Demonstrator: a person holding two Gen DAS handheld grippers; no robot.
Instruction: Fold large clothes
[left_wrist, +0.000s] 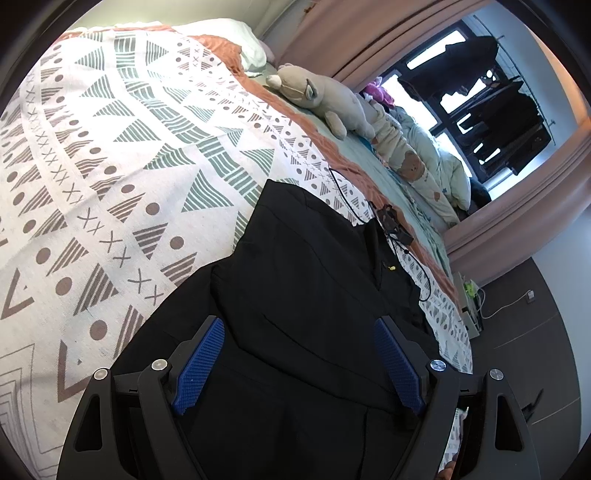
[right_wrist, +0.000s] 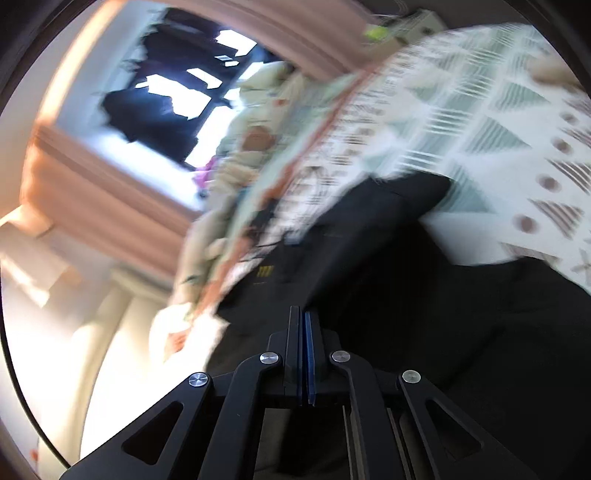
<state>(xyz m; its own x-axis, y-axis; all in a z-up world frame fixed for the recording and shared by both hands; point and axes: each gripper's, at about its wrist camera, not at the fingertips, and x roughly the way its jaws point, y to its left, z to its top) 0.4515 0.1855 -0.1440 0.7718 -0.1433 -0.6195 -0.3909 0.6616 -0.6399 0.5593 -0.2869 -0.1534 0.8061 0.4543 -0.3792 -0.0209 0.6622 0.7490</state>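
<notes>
Overhanging bedspread (left_wrist: 110, 166) edge: black garment (left_wrist: 295, 295)

Patterned blanket (left_wrist: 110, 155) lies bare across most of the bed, from the black garment (left_wrist: 306, 295) to the pillow (left_wrist: 236, 40) at the head: open passage there. Far edge of the bed is crowded: plush toy (left_wrist: 321, 99), heaped pale bedding (left_wrist: 432, 166). Thin black cable (left_wrist: 345, 195) and small black device (left_wrist: 393, 225) lie just beside the garment's far corner, snag risk. Right wrist view is motion-blurred.
</notes>
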